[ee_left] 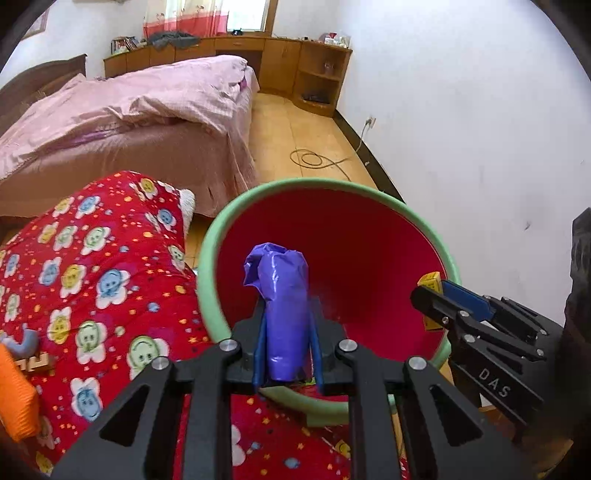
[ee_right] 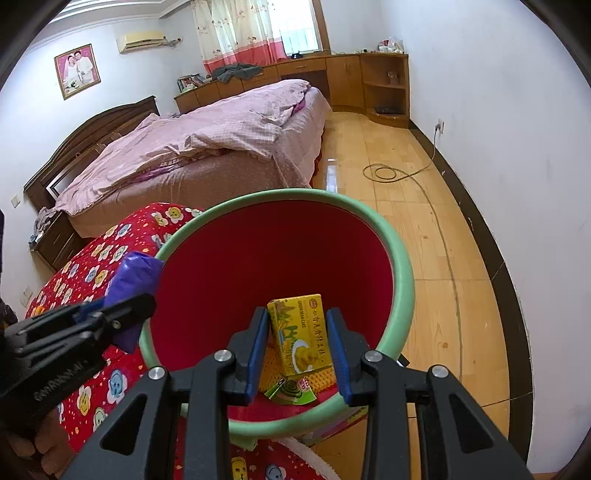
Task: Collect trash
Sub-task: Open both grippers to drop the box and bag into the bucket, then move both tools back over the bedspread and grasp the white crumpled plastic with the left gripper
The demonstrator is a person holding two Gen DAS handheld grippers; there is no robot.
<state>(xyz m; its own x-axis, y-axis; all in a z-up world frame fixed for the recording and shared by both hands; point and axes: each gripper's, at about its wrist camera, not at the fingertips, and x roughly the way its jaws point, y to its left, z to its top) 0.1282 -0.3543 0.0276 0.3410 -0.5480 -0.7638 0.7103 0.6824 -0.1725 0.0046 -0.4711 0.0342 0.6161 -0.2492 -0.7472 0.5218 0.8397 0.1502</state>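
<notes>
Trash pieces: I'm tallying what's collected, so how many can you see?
3: a purple bag in the left hand-held gripper, a yellow box in the right, a green wrapper inside the bin; more may be hidden.

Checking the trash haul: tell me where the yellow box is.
The yellow box sits centre in the right wrist view, clamped in the right claw over the red bin.

Daylight is coming through the curtained window with its pale and red-striped drapes [ee_right: 255,29] at the far wall, leaving the room evenly bright with only soft shadows. The white plaster wall [ee_left: 461,110] is glowing without harsh glare. Fisheye distortion is bending both views, and black vignetting is closing off the corners. Focus is staying sharp throughout.
</notes>
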